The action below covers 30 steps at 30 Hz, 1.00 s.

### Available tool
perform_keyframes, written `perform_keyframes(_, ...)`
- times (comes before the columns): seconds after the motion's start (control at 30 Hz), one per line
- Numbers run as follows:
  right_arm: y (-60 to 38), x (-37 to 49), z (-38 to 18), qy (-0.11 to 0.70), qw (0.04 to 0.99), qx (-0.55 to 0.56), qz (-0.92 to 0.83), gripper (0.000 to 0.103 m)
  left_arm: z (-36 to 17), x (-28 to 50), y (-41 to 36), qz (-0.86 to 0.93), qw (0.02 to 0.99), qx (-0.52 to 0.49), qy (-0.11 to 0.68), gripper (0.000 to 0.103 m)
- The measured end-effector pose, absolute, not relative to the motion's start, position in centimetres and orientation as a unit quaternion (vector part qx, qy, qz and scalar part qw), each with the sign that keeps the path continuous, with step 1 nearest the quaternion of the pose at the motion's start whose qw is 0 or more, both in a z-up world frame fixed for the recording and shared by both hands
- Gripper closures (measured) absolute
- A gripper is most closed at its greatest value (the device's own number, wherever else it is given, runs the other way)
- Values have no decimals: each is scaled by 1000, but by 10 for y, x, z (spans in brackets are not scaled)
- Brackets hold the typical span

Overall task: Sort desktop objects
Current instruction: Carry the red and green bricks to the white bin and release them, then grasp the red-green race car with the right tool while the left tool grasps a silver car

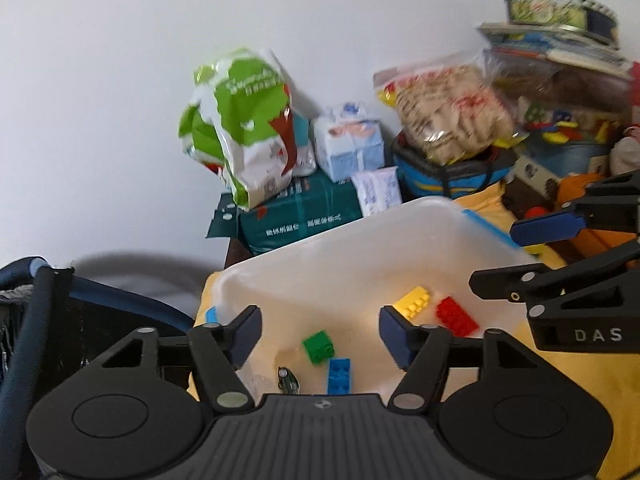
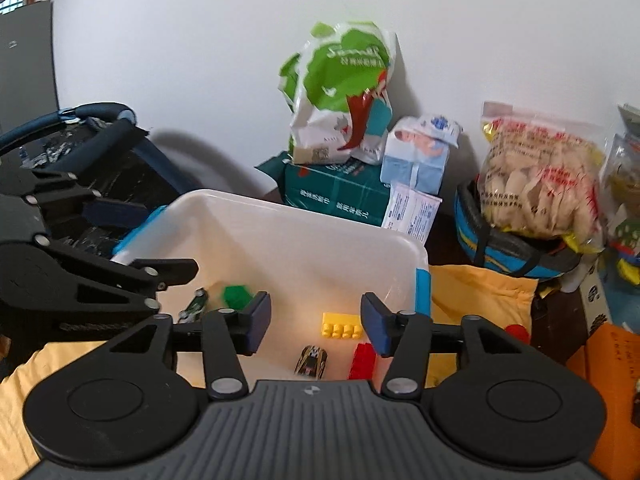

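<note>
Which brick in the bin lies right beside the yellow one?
The red brick, just right of the yellow brick by the bin's far wall; green and blue sit nearer the front.

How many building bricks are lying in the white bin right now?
4. In the white bin: a yellow brick beside a red brick, a green brick and a blue brick just below it. The grippers may hide others.

Four toy bricks (image 1: pixel 319 347), two toy cars (image 2: pixel 311 361), one white bin (image 1: pixel 360 236), two hand-held grippers (image 1: pixel 320 334).
</note>
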State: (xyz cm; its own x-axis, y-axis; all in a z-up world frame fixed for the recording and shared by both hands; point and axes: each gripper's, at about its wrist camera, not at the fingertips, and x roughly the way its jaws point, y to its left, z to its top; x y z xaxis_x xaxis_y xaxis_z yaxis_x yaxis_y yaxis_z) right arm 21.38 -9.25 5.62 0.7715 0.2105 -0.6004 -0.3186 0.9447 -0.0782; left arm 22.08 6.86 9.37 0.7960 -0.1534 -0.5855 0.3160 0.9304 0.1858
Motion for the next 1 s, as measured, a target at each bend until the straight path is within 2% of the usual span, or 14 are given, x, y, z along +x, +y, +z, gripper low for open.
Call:
perform_keyframes(0.07,-95,196,59,305,936,-95,147,46,97,197,72,-134,938,140,287,26)
perform_keyframes(0.27,-107,144,27,340,920,-111,160,45,55,137,74,-155,913,167,338,26)
perform_keyframes(0.53,-121,83,-46,419,881,-130,174,51,-17,83,68,-171,873,170,424,26)
perform_keyframes(0.73,-115,73,-64,407,887,-123,181,51,-26,74,61,-180,871,164,428,26)
perform_keyframes(1.0,-83,81,-86,380,886,-200,177,51,-31,64,63,-181,868,161,433,26)
